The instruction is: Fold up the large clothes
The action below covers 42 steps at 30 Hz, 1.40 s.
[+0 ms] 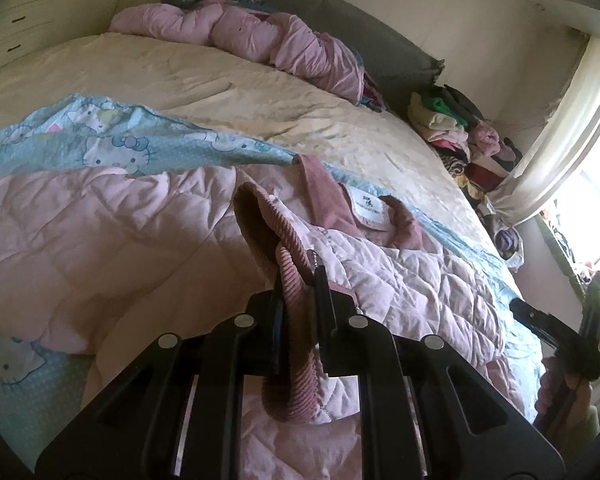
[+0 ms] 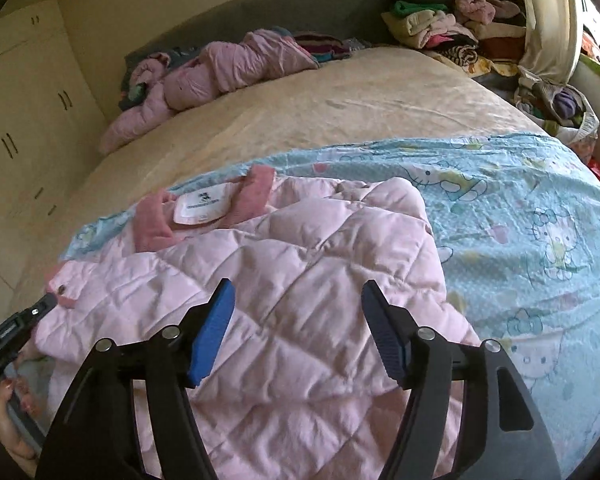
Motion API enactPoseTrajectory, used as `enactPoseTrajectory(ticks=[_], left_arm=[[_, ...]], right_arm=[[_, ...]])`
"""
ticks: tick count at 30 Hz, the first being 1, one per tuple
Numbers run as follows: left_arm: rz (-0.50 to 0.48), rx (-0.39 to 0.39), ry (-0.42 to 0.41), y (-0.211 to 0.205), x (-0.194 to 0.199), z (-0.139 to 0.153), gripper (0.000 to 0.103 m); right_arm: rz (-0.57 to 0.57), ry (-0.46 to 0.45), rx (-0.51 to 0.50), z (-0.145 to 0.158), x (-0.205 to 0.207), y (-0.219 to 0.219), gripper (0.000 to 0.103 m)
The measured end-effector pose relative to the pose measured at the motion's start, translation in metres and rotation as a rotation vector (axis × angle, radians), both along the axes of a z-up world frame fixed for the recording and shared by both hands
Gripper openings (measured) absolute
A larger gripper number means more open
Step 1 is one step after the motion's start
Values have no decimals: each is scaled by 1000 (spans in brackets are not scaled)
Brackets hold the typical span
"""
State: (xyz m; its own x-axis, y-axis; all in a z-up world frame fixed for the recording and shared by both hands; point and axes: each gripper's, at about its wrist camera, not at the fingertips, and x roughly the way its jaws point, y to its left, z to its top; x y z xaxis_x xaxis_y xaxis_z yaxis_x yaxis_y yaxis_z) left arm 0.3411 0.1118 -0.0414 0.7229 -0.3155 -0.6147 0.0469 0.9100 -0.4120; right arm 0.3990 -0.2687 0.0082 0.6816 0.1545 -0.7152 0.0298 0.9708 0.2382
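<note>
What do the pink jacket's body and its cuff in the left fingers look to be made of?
Pink jacket: thin, smooth woven shell over light padding, probably a synthetic; diamond stitch lines and soft puffy wrinkles show it. Finish matte with a faint sheen.

Cuff: darker rose ribbed fabric, knit or fine corduroy; close parallel ridges show, and which of the two I cannot tell. The collar looks the same.

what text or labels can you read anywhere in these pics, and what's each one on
White neck label inside the collar of the pink quilted jacket: a small dark logo above a line of print, too blurred to read.
Hello Kitty blanket: cartoon figures only, no legible words.
Nothing else bears readable text.
</note>
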Motion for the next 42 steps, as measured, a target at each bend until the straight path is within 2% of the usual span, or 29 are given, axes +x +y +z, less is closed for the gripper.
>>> enactPoseTrajectory(ticks=[5, 12, 18, 21, 23, 25, 27, 30, 32, 34, 37, 42], left_arm=[[9, 6, 26, 1, 4, -8, 7], [7, 5, 71, 2, 9, -20, 7], [11, 6, 97, 2, 12, -28, 10], [24, 32, 98, 1, 11, -25, 14], [27, 57, 88, 0, 8, -17, 21], [24, 85, 73, -3, 5, -10, 42], [23, 98, 70, -5, 3, -6, 51], [24, 141, 79, -12, 1, -2, 72], [26, 160, 79, -16, 0, -1, 80], [29, 180, 81, -20, -3, -1, 94], [23, 234, 79, -30, -6, -2, 94], [-5, 339, 169, -47, 5, -34, 94]], right_arm=[[-9, 36, -29, -14, 22, -1, 65], [-50, 162, -22, -61, 45, -15, 65], [-53, 176, -41, -77, 50, -13, 65], [-70, 152, -18, -71, 42, -14, 65], [-63, 118, 5, -59, 32, -12, 66], [-28, 74, 31, -47, 17, -4, 71], [4, 54, 40, -39, 5, 6, 73], [52, 70, 52, -37, -4, 20, 76], [80, 80, 56, -38, -11, 31, 76], [89, 74, 48, -35, -19, 40, 76], [114, 80, 39, -37, -26, 49, 83], [102, 114, 31, -45, -28, 52, 83]])
